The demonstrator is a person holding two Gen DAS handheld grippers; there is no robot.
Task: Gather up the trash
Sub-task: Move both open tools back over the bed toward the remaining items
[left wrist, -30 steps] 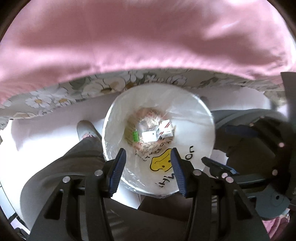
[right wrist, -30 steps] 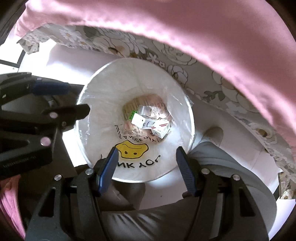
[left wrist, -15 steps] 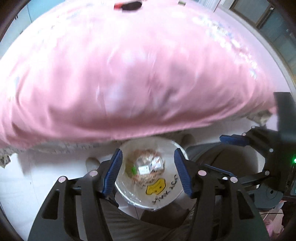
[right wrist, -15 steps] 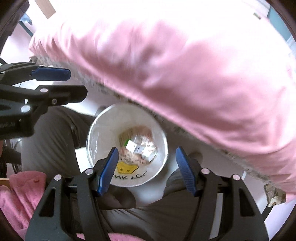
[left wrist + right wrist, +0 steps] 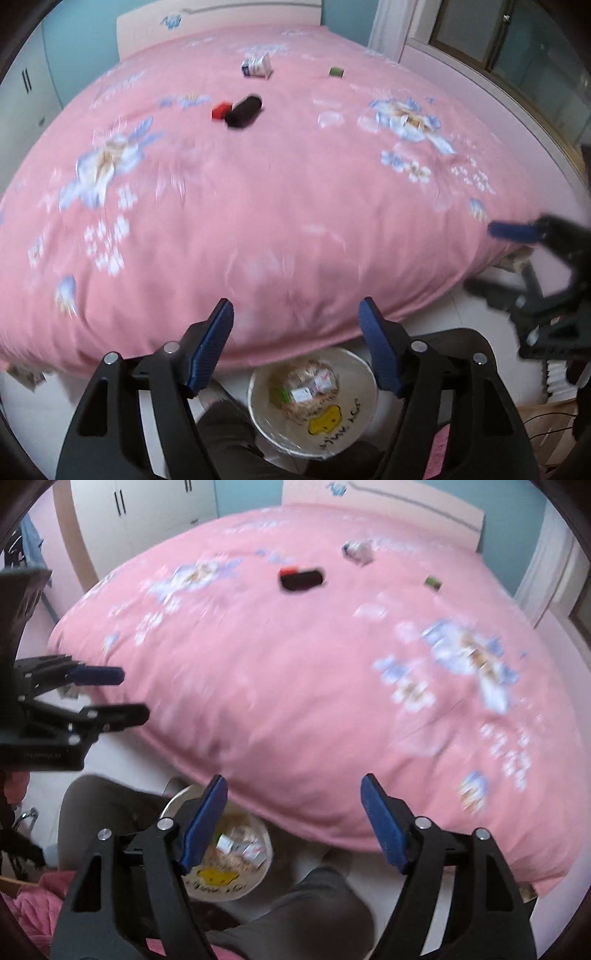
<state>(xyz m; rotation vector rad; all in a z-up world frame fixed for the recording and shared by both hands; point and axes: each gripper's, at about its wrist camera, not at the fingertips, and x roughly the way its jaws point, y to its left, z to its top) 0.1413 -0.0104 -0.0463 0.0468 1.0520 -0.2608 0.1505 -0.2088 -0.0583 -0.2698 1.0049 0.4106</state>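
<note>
Both grippers are open and empty, raised over the foot of a pink floral bed (image 5: 258, 192). My left gripper (image 5: 297, 325) and my right gripper (image 5: 293, 801) hang above a white bin (image 5: 354, 373) lined with a plastic bag, which holds small boxes and wrappers (image 5: 310, 387); the bin also shows in the right wrist view (image 5: 255, 878). Far up the bed lie trash items: a black cylinder (image 5: 243, 110) beside a red box (image 5: 220, 110), a white crumpled carton (image 5: 256, 66), and a small green box (image 5: 335, 71). They also show in the right wrist view: black cylinder (image 5: 301, 579), carton (image 5: 356, 552), green box (image 5: 433, 582).
The person's grey-trousered legs (image 5: 110, 812) flank the bin on the white floor. A headboard (image 5: 221, 14) and blue wall stand behind the bed; white cupboards (image 5: 147, 509) at left, a window (image 5: 498, 37) at right. The right gripper appears in the left wrist view (image 5: 546, 288).
Both grippers have lifted and tilted up from looking down into the bin to facing across the bed top. The bin now sits low in both views. Both stay open.
</note>
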